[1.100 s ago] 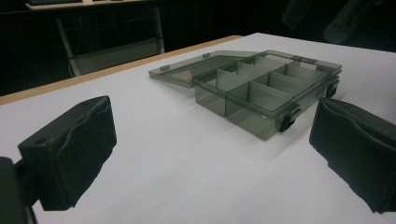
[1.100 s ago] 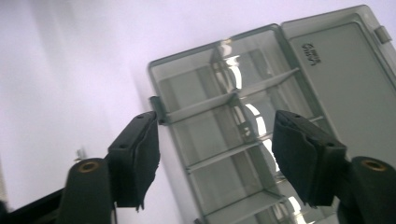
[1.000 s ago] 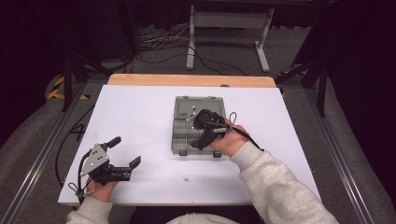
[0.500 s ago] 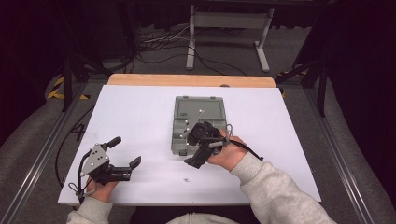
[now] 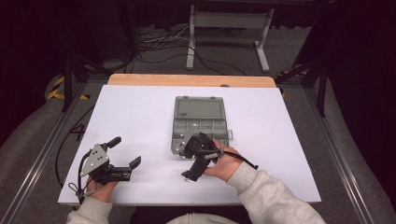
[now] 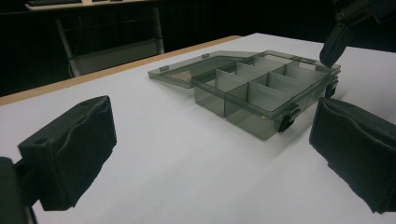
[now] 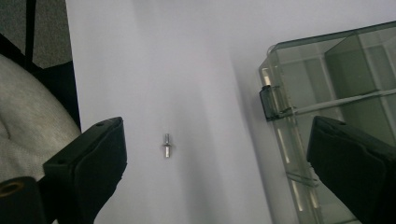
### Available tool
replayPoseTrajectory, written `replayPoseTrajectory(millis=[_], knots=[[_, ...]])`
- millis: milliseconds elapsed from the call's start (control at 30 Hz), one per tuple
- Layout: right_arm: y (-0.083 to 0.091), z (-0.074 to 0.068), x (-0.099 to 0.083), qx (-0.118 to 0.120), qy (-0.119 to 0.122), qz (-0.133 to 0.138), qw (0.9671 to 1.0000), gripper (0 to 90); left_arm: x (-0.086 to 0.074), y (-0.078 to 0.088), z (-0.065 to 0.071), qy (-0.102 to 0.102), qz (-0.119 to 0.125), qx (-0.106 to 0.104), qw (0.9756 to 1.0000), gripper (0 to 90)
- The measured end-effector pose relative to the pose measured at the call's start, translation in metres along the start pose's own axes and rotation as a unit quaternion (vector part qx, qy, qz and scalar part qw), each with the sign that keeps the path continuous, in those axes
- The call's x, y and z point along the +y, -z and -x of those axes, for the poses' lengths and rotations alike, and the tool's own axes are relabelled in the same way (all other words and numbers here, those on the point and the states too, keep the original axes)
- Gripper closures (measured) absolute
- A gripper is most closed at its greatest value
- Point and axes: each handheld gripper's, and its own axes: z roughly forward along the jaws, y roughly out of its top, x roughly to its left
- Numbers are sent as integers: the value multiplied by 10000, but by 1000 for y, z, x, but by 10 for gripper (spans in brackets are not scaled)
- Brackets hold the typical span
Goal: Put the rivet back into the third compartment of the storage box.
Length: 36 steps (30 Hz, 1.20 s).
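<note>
The right gripper (image 5: pixel 196 161), held in the person's right hand (image 5: pixel 223 164), hangs tilted over the white table (image 5: pixel 140 112) just in front of the near-left corner of the organizer box (image 5: pixel 201 125), its jaws spread wide with nothing between them. In the right gripper view a small metal pin (image 7: pixel 167 145) lies on the bare table between the two black jaws, apart from both and nearer the left one. It is a short, silvery stud with a wider collar about midway along its shaft; its long axis runs roughly up and down that view, about parallel to the box's side wall, and the narrower end points toward the top. In the high view it is only a faint speck by the jaw tips. The box is smoky translucent grey plastic, its lid laid flat open away from the person, its tray split by dividers into compartments, with dark latches on the near edge. Compared with a second ago, the right gripper has drawn back off the tray toward the person and now sits lower over the table in front of the box. The left gripper (image 5: pixel 119 156), resting near the table's front left edge, is wide open and empty, unmoved.
</note>
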Motion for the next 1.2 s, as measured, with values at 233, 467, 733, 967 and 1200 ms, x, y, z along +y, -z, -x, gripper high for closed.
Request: replayPoseTrajectory(millis=[233,467,733,967,1200], knots=[[-17,-8,-4,128,29,-143,9998,46,0,0,0,-1,9,10,10000,11],[-30,-15,-6,216,107,-229,9994,77,0,0,0,-4,2,7,10000,11],[-44,-20,-9,286,126,-405,9987,129,0,0,0,-4,8,7,10000,11],[-51,-22,-11,357,197,-527,9978,216,0,0,0,-6,4,4,10000,11],[-53,-23,-11,417,216,-551,9974,404,0,0,0,-6,8,6,10000,11]])
